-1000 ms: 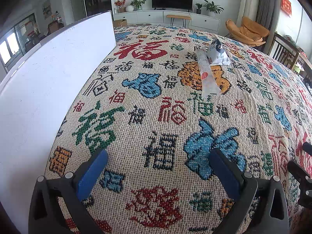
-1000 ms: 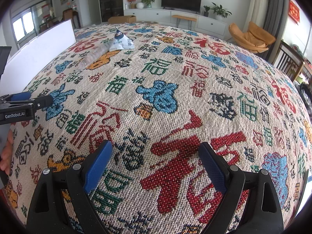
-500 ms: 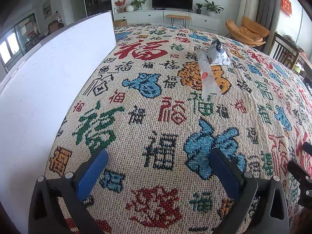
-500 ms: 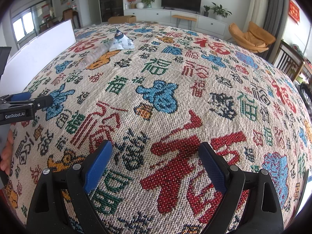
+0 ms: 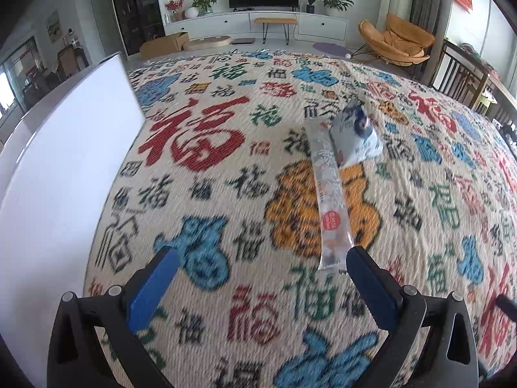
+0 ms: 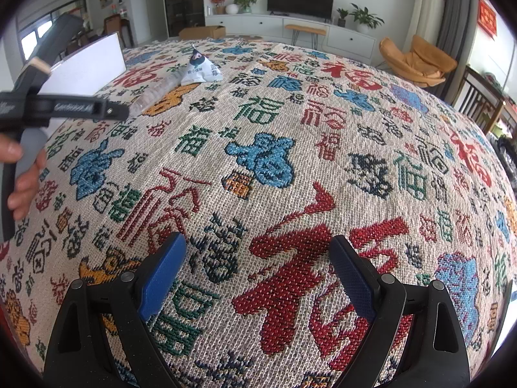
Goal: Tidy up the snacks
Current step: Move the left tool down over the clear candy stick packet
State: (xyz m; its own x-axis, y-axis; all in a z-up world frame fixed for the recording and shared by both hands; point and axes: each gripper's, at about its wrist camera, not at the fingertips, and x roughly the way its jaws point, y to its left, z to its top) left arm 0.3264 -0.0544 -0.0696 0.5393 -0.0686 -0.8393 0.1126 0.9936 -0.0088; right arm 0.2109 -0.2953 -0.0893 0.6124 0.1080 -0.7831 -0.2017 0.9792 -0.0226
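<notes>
Long snack packet (image 5: 329,200) lies touching white pouch (image 5: 355,137), seemingly overlapping; white board (image 5: 61,174) left; both grippers' jaws spread.

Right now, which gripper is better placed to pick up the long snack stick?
Left. The left gripper is open, its right finger beside the long snack stick. The right gripper sits far from it.

Surface under me is a table covered by a woven cloth (image 5: 226,194) patterned with coloured characters. On it: a long clear snack stick (image 5: 328,190) touching a white pyramid-shaped pouch (image 5: 355,135), and a white board (image 5: 64,168) along my left edge.
</notes>
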